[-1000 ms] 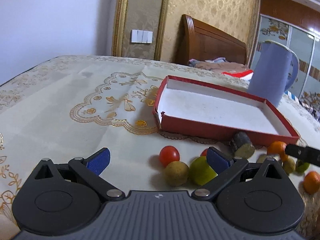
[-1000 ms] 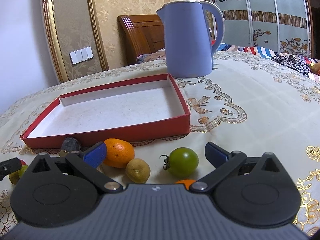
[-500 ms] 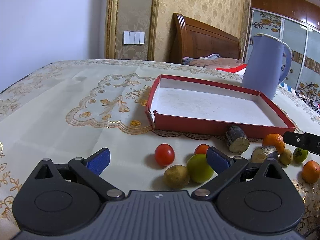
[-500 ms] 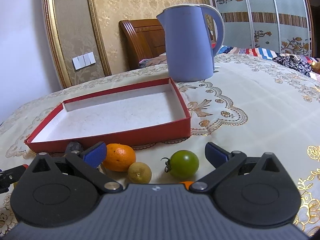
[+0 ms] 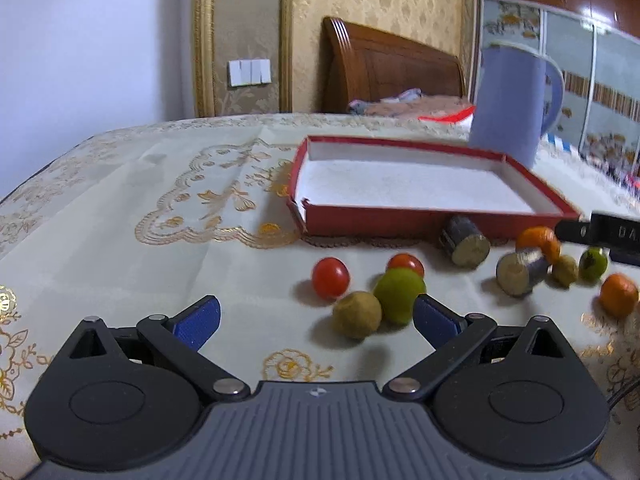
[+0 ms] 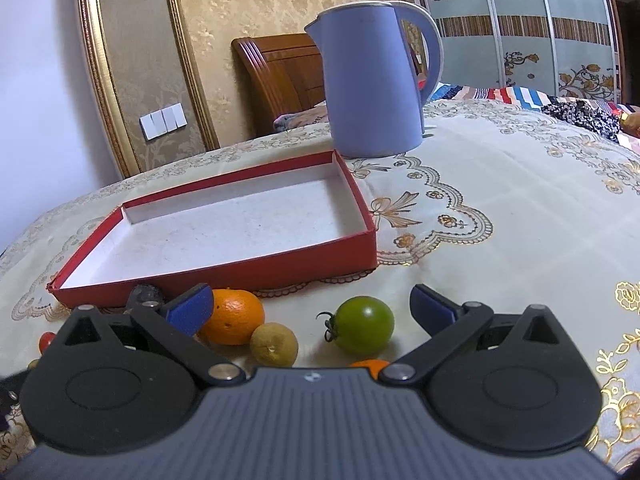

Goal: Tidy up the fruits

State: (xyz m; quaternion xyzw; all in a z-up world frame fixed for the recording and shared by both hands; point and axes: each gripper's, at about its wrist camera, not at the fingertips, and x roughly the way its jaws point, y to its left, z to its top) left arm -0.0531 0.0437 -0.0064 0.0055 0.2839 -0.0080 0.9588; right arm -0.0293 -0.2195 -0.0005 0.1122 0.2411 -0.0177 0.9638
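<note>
Red-walled tray [image 6: 224, 280] sits empty on the desk [image 6: 500, 184], fruits scattered before it. Both hand-held grippers, left [image 5: 316, 318] and right [image 6: 310, 306], hover open, holding nothing.

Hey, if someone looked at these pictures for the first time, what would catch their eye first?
Probably the red tray, shallow and holding nothing, in the middle of the embroidered tablecloth. A tall blue kettle stands behind its far right corner. In front of the tray, scattered fruit lies loose, including an orange and a green tomato between the open right tongs.
</note>
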